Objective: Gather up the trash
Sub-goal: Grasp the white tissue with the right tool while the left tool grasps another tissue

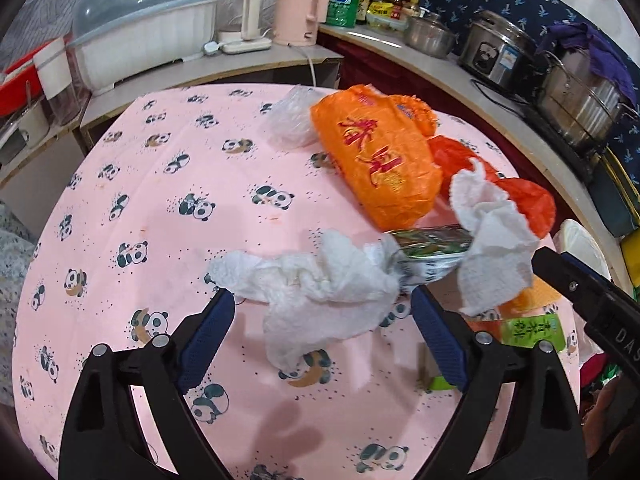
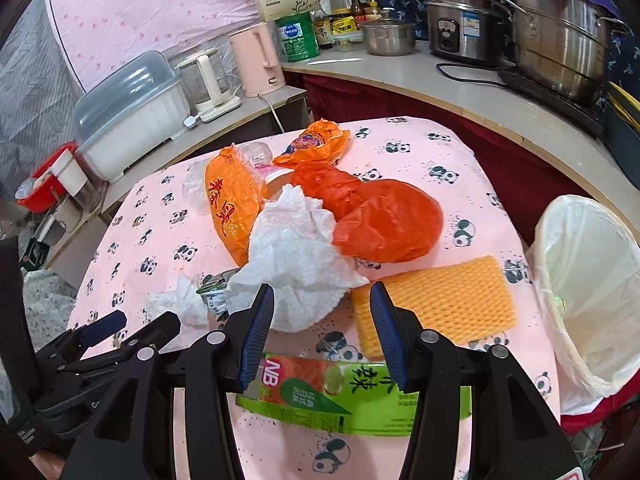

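Note:
Trash lies on a pink panda tablecloth (image 1: 160,208). My left gripper (image 1: 322,300) is open, its blue fingers either side of a crumpled white tissue (image 1: 316,292). My right gripper (image 2: 322,296) is open, just in front of a bigger white tissue (image 2: 296,252), above a green drink carton (image 2: 344,396). Around lie an orange snack bag (image 2: 232,208), a red plastic bag (image 2: 380,220), a second orange bag (image 2: 316,142), an orange foam net (image 2: 440,300), a crushed foil wrapper (image 1: 432,248) and clear plastic (image 1: 290,120). The left gripper also shows in the right wrist view (image 2: 104,328).
A white-lined trash bin (image 2: 592,280) stands off the table's right edge. Behind the table a counter holds a dish box (image 1: 144,36), kettles (image 1: 304,8), steel pots (image 2: 560,36) and a rice cooker (image 2: 460,24).

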{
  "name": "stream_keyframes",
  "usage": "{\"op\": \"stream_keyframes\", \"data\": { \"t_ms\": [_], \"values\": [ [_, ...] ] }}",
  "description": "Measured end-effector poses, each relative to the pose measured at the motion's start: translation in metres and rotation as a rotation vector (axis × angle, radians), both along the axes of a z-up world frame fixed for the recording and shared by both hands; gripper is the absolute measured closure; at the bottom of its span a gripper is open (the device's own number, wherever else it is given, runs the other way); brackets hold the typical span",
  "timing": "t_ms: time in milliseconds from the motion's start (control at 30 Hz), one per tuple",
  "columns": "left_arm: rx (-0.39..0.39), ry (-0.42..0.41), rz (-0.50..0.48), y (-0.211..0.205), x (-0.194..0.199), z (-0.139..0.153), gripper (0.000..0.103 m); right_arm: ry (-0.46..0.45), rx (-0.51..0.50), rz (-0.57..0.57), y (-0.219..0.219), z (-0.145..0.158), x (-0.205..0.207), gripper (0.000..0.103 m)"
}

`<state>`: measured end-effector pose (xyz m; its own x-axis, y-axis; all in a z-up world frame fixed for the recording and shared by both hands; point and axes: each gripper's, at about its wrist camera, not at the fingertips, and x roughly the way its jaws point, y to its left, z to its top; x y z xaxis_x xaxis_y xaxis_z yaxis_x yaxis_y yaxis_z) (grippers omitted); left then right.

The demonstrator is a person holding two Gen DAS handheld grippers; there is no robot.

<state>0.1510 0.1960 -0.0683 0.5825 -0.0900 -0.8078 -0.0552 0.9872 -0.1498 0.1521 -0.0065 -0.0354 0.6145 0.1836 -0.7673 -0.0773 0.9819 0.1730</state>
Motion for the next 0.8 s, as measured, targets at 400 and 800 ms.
{"op": "stream_keyframes", "data": {
  "t_ms": [400,800],
  "values": [
    [-0.017,0.079,-0.02,0.007,0.018,-0.036,0.034,0.048,0.005,0.017,0.015,-0.022,0.018,0.073],
    [-0.042,0.053,-0.061,-0.004,0.011,-0.02,0.094,-0.005,0.021,0.029,0.011,-0.002,0.005,0.097]
  ]
}}
